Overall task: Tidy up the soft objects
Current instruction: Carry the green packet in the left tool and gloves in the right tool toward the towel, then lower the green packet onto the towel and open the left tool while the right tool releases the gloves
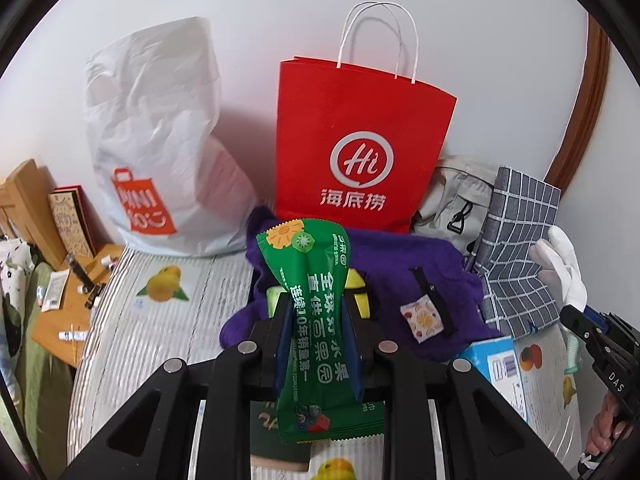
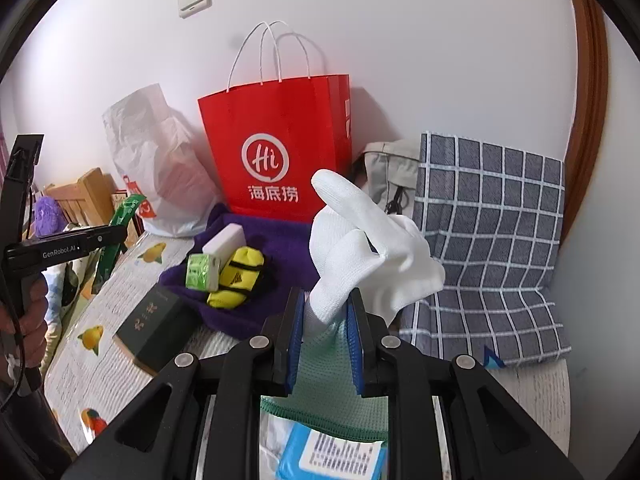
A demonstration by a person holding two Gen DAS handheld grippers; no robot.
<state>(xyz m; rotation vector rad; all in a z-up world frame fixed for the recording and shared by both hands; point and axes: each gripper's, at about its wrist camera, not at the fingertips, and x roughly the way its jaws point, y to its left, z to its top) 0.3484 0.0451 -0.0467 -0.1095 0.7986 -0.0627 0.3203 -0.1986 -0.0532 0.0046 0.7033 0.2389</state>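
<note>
A red paper bag (image 1: 360,144) and a white plastic bag (image 1: 160,140) stand against the wall, contents hidden; the left claw (image 1: 318,312) pinches a green snack packet (image 1: 314,312), the right claw (image 2: 326,320) a limp white glove (image 2: 368,248), both above the purple cloth (image 1: 400,280)

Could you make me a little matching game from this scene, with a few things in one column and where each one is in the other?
Things:
1. green packet
2. white glove
3. red bag
4. yellow pouch

Places:
A. standing against the wall
B. lying on the purple cloth
C. held in the left gripper
D. held in the right gripper

Pairs: 1-C, 2-D, 3-A, 4-B
</note>
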